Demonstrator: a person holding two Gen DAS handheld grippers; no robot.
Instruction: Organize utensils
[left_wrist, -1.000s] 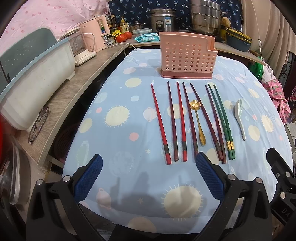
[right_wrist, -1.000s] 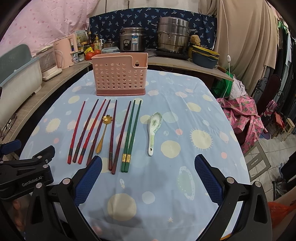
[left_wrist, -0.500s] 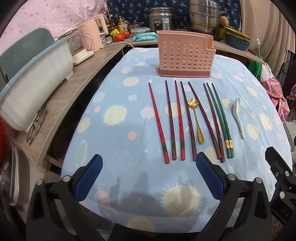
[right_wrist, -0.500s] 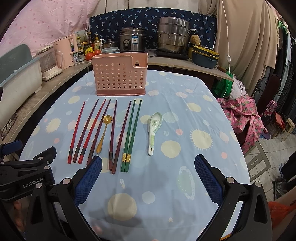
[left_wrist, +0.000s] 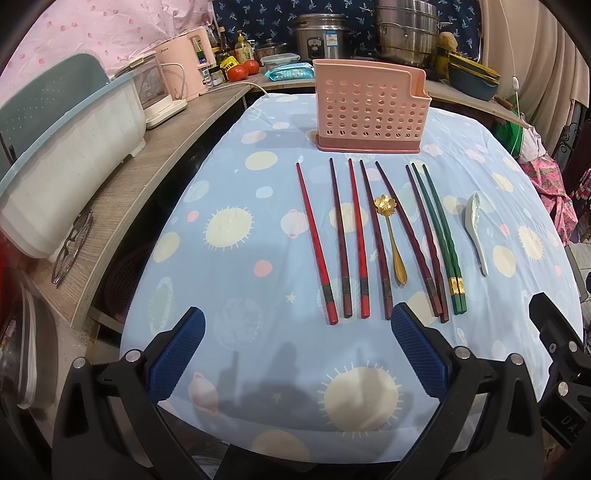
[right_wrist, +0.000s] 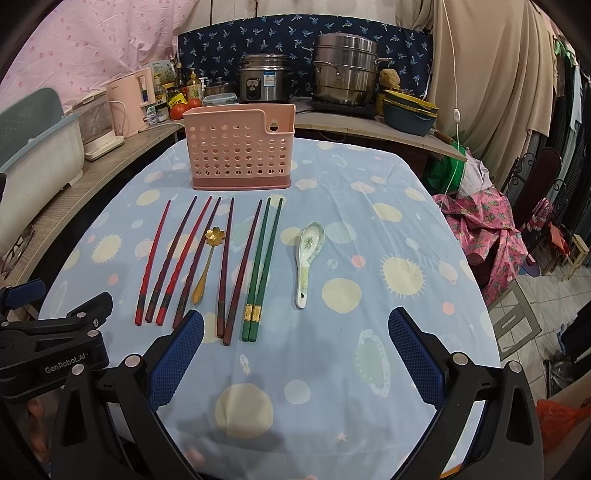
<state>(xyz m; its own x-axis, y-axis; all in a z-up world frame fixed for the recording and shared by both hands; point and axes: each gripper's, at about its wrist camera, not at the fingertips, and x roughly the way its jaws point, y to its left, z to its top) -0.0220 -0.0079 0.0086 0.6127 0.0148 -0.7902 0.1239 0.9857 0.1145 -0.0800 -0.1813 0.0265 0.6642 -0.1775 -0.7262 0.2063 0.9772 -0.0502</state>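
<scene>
From the left wrist camera, I saw my left gripper (left_wrist: 293, 352) wide open and holding nothing. The red chopsticks (left_wrist: 316, 242) lay on the blue tablecloth (left_wrist: 221, 280) just past its blue fingers (left_wrist: 415, 352). The gold spoon (left_wrist: 392, 238), the green chopsticks (left_wrist: 439, 236) and the white spoon (left_wrist: 477, 230) lay further right. The pink utensil basket (left_wrist: 369, 109) stood behind them all. I could not see inside it.

From the right wrist camera, my right gripper (right_wrist: 295, 358) was wide open and empty too. The green chopsticks (right_wrist: 263, 266) ended near its left finger. The white spoon (right_wrist: 308, 258) lay ahead, between the fingers. One finger hid the end of a dark chopstick.
</scene>
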